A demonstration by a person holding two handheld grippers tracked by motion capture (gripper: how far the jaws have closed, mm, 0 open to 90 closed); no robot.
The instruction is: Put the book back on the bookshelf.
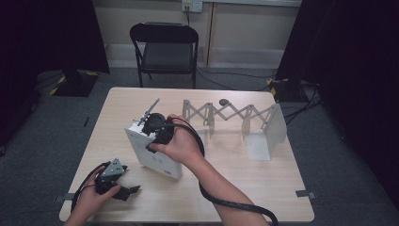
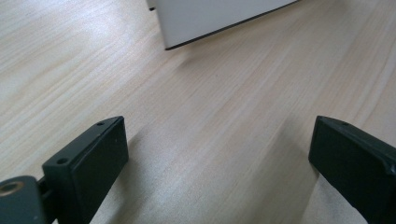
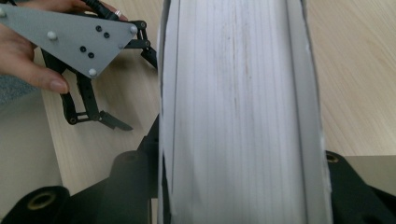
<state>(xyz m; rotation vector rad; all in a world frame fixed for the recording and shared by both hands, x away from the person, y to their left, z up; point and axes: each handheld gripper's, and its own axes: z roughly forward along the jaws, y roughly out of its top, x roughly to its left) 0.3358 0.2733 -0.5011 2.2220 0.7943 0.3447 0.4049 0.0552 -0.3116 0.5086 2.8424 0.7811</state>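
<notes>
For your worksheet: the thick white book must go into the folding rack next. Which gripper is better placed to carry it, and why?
Right. The right gripper already clamps the white book; the left gripper rests open on the table, away from it.

1 white book (image 1: 153,151), 1 expanding rack (image 1: 235,117), 1 chair (image 1: 164,49), 2 grippers

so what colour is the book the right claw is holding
White: the book has a white cover and pale page edges, held upright by the right claw. The high view shows it best.
</notes>
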